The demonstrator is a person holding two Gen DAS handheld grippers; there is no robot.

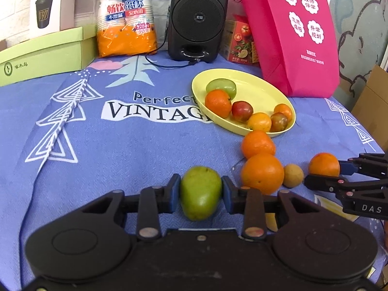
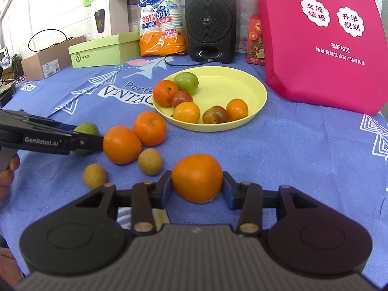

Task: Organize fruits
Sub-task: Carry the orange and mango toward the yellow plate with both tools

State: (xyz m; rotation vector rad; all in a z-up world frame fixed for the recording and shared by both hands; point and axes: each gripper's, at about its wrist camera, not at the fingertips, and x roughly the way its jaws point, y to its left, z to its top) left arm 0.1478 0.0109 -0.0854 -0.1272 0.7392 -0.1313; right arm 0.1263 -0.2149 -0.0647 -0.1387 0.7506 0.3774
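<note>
My left gripper (image 1: pixel 200 191) is shut on a green fruit (image 1: pixel 200 192) low over the blue cloth; it also shows in the right wrist view (image 2: pixel 84 133). My right gripper (image 2: pixel 197 185) is shut on an orange (image 2: pixel 197 178), seen from the left wrist too (image 1: pixel 324 164). A yellow plate (image 1: pixel 262 92) (image 2: pixel 232 82) holds several fruits: oranges, reddish fruits and a green one (image 2: pixel 186 82). Two oranges (image 2: pixel 122 144) (image 2: pixel 149 128) and two small brown fruits (image 2: pixel 149 161) (image 2: pixel 94 176) lie loose on the cloth before the plate.
Behind the plate stand a black speaker (image 2: pixel 210 19) with its cable, a pink bag (image 2: pixel 327 36), a pack of paper cups (image 2: pixel 161 19), a red carton (image 2: pixel 255 38) and green boxes (image 2: pixel 104 49). The blue tablecloth (image 1: pixel 121 150) covers the table.
</note>
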